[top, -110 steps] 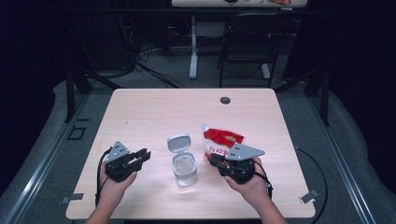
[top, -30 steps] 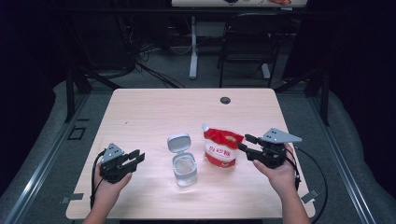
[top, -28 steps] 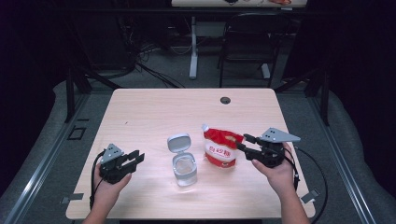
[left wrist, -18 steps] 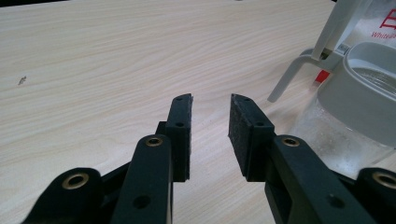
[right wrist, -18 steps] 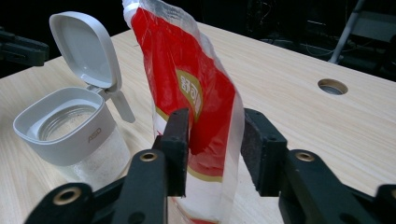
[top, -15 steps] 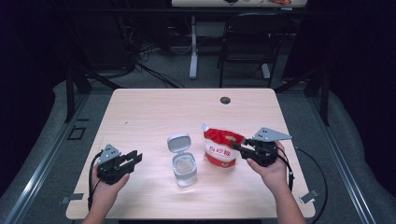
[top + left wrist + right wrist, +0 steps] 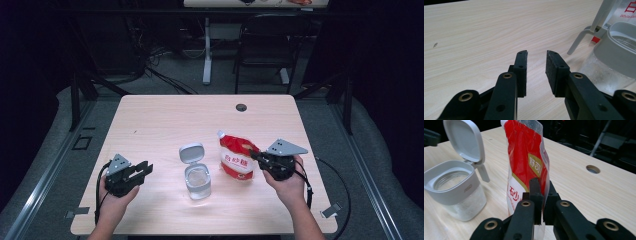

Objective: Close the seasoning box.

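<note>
Right gripper (image 7: 541, 195) pinched the red pouch's (image 7: 526, 162) edge.
The pouch stood upright just beside the open jar (image 7: 197, 177), its jaws having just closed on it; the left gripper (image 7: 536, 65) sat part-open, empty. Best lifted slowly, keeping all 2 pads square on the film.

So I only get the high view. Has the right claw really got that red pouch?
Observer: Yes. In the right gripper view the right claw has just closed on the pouch's edge.
Visitor: Is the jar full?
Observer: No, the jar holds a low layer of white grains.
Visitor: And the left claw?
Observer: The left claw is open, holding nothing, beside the jar.
</note>
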Demonstrator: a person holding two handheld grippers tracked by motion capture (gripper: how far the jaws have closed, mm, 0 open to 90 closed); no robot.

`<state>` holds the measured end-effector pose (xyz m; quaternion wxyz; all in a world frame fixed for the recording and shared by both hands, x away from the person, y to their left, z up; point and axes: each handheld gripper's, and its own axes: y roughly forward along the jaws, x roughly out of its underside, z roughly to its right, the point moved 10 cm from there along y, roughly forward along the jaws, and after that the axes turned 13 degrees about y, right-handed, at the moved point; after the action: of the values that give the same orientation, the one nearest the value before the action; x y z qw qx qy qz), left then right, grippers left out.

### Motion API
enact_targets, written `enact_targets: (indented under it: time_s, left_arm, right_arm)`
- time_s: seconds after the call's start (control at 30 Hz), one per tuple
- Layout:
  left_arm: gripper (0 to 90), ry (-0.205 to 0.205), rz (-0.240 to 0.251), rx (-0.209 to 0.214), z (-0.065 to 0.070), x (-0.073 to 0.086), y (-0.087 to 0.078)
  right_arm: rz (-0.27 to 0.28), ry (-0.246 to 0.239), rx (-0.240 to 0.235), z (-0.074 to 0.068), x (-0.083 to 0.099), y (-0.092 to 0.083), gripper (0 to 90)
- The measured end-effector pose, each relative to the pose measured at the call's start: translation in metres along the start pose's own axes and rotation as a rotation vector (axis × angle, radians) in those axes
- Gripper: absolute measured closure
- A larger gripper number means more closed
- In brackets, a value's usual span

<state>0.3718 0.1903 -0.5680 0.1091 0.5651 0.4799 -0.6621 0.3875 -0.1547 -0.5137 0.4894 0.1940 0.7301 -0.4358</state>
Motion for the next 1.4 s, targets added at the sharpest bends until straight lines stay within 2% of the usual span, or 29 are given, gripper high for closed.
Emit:
enact_targets:
  time_s: [0.23, 0.33, 0.5, 0.6, 0.7, 0.93, 1.07, 1.2, 1.4]
  left_arm:
    - [71.4, 0.016, -0.002, 0.011, 0.005, -0.002, 0.004]
    - [71.3, 0.014, -0.002, 0.012, 0.004, -0.002, 0.005]
    - [71.2, 0.013, -0.009, 0.011, 0.005, -0.001, 0.005]
    - [71.2, 0.016, -0.011, 0.013, 0.005, -0.001, 0.005]
    - [71.0, 0.007, -0.003, 0.009, 0.005, -0.001, 0.006]
    - [70.9, 0.012, -0.009, 0.011, 0.005, -0.001, 0.005]
    - [70.8, 0.009, -0.001, 0.011, 0.005, -0.002, 0.005]
    - [70.6, 0.008, -0.002, 0.008, 0.004, -0.001, 0.005]
    - [70.5, 0.012, 0.000, 0.008, 0.004, -0.002, 0.004]
  right_arm:
    - [-0.005, 0.007, 0.074, 0.014, -0.001, -0.008, 89.0]
    - [0.005, 0.058, 0.079, 0.020, 0.003, -0.017, 88.8]
    - [-0.012, 0.086, 0.090, 0.020, 0.009, -0.027, 88.9]
    - [-0.018, 0.096, 0.071, 0.017, 0.011, -0.030, 88.5]
    - [-0.026, 0.068, 0.041, 0.015, 0.013, -0.032, 86.7]
    - [-0.028, 0.076, -0.017, 0.018, 0.021, -0.032, 75.0]
    - [-0.047, 0.074, -0.014, 0.019, 0.031, -0.025, 68.5]
    - [-0.034, 0.080, -0.009, 0.021, 0.039, -0.020, 62.4]
    - [-0.028, 0.084, -0.003, 0.022, 0.049, -0.013, 57.7]
